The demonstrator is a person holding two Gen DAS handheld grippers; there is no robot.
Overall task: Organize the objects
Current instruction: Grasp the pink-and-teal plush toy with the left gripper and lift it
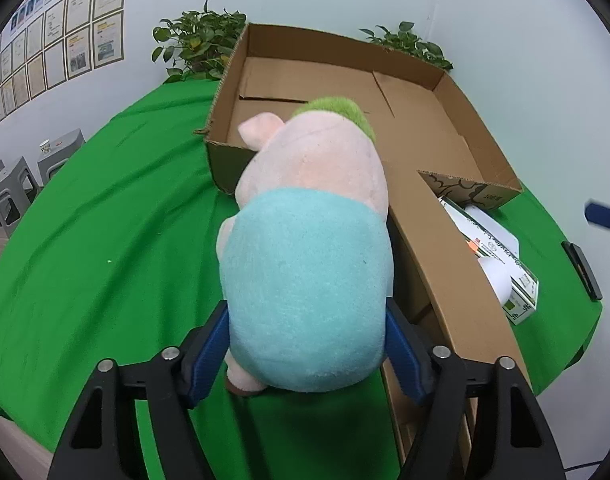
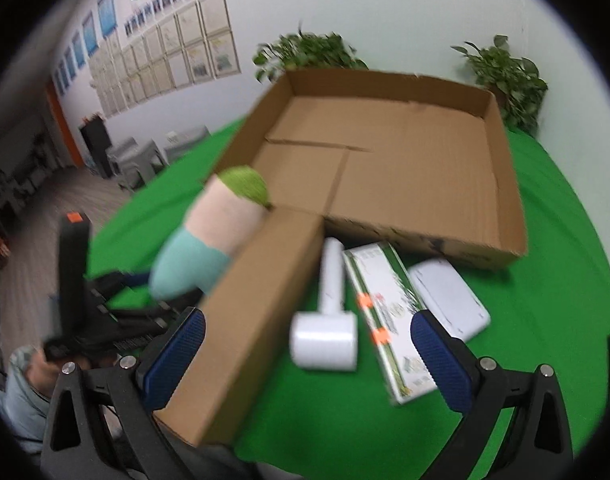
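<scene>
My left gripper point(image 1: 307, 350) is shut on a plush pig point(image 1: 309, 240) with a pink body, teal shorts and a green cap, holding it up at the near edge of the open cardboard box point(image 1: 421, 60). The pig also shows in the right wrist view point(image 2: 209, 236), beside the box's folded-out flap point(image 2: 257, 300). My right gripper point(image 2: 309, 356) is open and empty above a white lint roller point(image 2: 329, 320), a green-and-white carton point(image 2: 389, 320) and a white flat pack point(image 2: 449, 296) on the green cloth. The box floor point(image 2: 405, 152) is bare.
A round table under green cloth point(image 1: 105, 220) holds everything. Potted plants point(image 1: 197, 40) stand behind the box. A dark flat device point(image 1: 583, 270) lies at the table's right edge. Grey stools point(image 1: 13, 188) stand on the floor at left.
</scene>
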